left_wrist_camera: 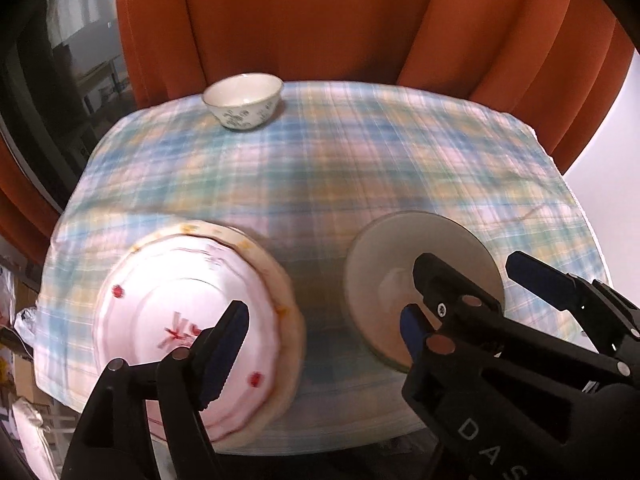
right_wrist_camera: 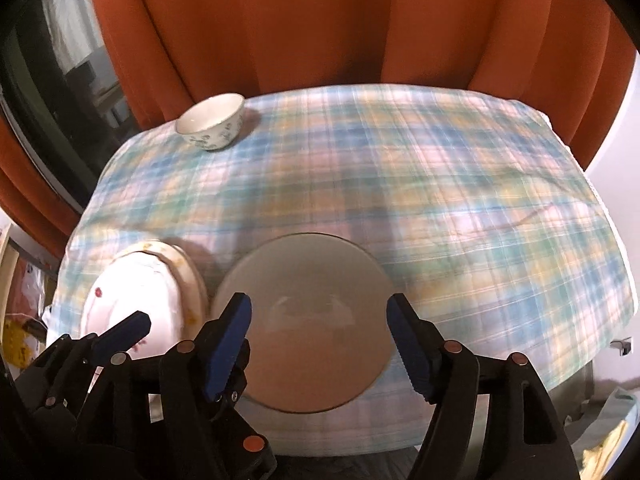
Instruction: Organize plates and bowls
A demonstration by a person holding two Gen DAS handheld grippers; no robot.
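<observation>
Right gripper (right_wrist_camera: 320, 344): lower middle of the right wrist view, jaws apart, blue pads either side of the grey plate's near half; no pad is seen pressing it, and nothing is held.
Left gripper (left_wrist_camera: 316, 344): bottom of the left wrist view, jaws apart with one blue pad over the white plate, empty. It also shows at lower left in the right wrist view.
Grey plate (right_wrist_camera: 304, 312): plain, round, flat on the plaid cloth (right_wrist_camera: 400, 184) near the tabletop's front edge, lower middle of the frame.
White plate (left_wrist_camera: 180, 320): red flower marks, lying on top of a cream plate (left_wrist_camera: 280, 276) whose rim shows around its right side; lower left in both views, just beside the grey plate, with a narrow strip of cloth between.
Bowl (left_wrist_camera: 243, 101): small, white with a dark pattern, upright at the far left corner, well apart from the plates.
Handling, plates: likely glazed ceramic or glass, so stiff, slick, fairly heavy and quick to chip. A flat plate offers only its rim; one pad should go under the edge and one on top, preferably at the near side.
Handling, bowl: light, thin-walled; pinch the wall across the rim.
Risk: a rim grip on a smooth plate may tilt or slip, and the cloth could drag.
Backdrop: orange curtain (right_wrist_camera: 320, 20) behind the tabletop.
</observation>
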